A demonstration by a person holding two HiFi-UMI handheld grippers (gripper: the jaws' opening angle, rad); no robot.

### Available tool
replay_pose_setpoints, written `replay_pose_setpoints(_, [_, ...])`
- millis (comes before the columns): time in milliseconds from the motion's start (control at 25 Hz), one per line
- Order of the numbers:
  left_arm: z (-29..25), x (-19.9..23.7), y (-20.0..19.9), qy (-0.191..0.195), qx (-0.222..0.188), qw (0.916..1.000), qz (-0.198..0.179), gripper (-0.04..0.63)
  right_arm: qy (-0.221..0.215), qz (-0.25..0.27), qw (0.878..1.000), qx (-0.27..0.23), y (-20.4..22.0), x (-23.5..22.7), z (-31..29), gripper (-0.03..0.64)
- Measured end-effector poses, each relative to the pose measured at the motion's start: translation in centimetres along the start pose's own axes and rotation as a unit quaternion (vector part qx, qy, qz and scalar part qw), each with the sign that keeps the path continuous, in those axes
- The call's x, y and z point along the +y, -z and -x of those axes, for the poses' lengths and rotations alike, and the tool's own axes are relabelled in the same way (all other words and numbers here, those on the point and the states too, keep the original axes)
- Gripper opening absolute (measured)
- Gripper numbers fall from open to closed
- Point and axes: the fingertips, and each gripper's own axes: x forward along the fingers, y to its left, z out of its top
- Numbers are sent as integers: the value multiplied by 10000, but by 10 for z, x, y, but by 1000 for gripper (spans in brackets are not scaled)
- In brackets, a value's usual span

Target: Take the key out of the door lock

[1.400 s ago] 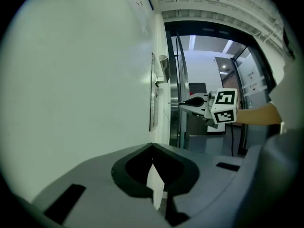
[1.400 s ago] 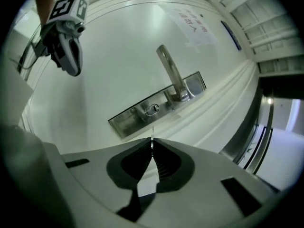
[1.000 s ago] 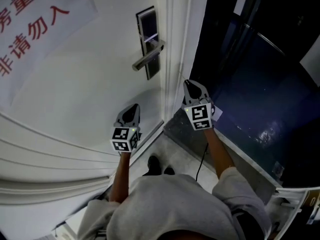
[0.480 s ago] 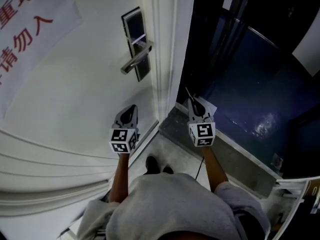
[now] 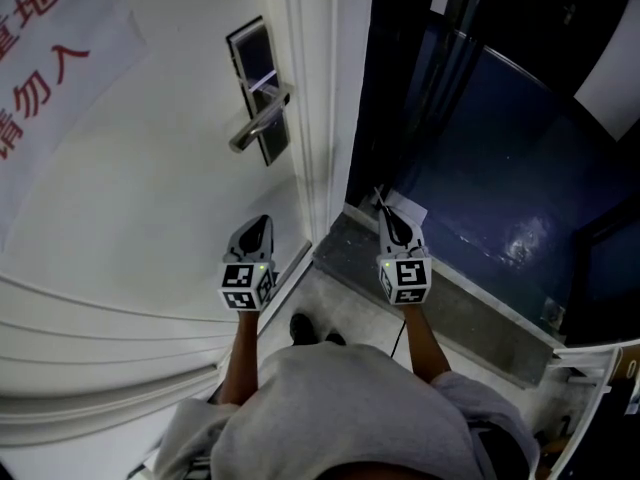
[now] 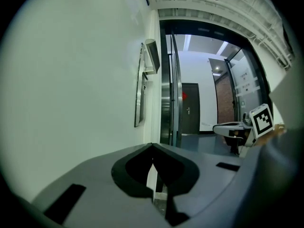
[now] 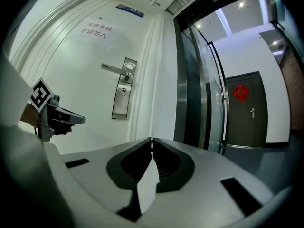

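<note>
The white door carries a silver lock plate (image 5: 258, 88) (image 7: 123, 89) with a lever handle (image 5: 258, 120); its keyhole (image 7: 123, 92) shows no key in it. My right gripper (image 5: 386, 208) (image 7: 152, 144) hangs off the door's edge, well below and to the right of the lock, shut on the thin key (image 5: 378, 197) (image 7: 152, 137). The key pokes out past the tips, and its white tag (image 5: 413, 211) (image 7: 147, 184) lies between the jaws. My left gripper (image 5: 263, 220) (image 6: 152, 146) is shut with nothing in it, low in front of the door face.
A paper sign with red characters (image 5: 40, 58) is stuck on the door at the left. Right of the white door frame (image 5: 325, 118) is a dark doorway with glass (image 5: 480, 148). A grey stone threshold (image 5: 450, 298) runs below. The person's shoe (image 5: 303, 328) stands near it.
The right gripper has drawn back from the door's edge, lower and farther from the lock, with the key. The view has swung right. The left gripper has barely moved.
</note>
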Motion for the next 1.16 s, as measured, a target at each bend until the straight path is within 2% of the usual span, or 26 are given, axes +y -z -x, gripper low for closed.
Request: replay_pose_setpoints(1160, [-5,10,6,22,91,9999,42,17,-61,23,10000,-72,-7,11,-21,29])
